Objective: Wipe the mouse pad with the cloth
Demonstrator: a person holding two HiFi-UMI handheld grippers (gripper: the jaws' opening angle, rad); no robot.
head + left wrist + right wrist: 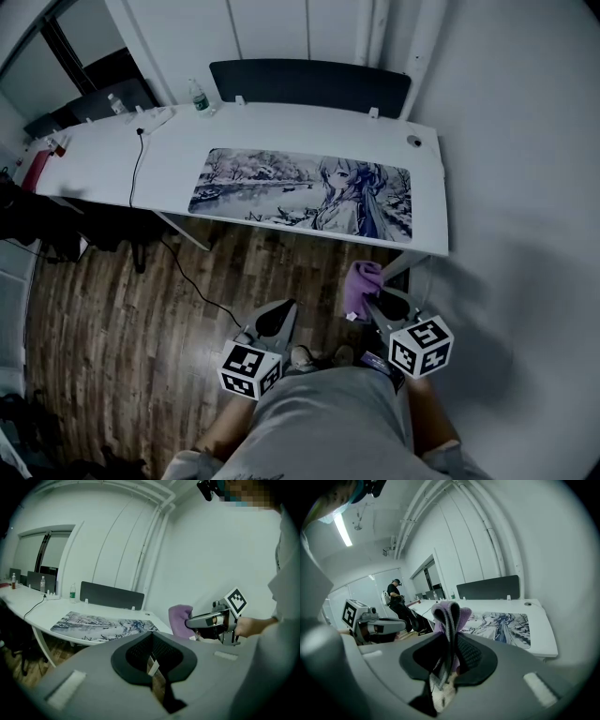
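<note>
Mouse pad (300, 197), just one, lies flat mid-frame on the white table (103, 159). One purple cloth (362, 286), lower right, is pinched in the right hand-held gripper (377, 300). The left hand-held gripper (279, 314) is closed and empty.

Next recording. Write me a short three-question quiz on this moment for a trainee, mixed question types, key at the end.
1. Multiple choice: what are the right tongs shut on?
A) a sponge
B) the purple cloth
C) a computer mouse

2. True or false: the cloth is already pressed onto the mouse pad.

3. Fill in: the left tongs are shut and ____.

Key:
1. B.
2. False. The cloth is held over the floor, short of the desk on which the pad lies.
3. Empty.
</note>
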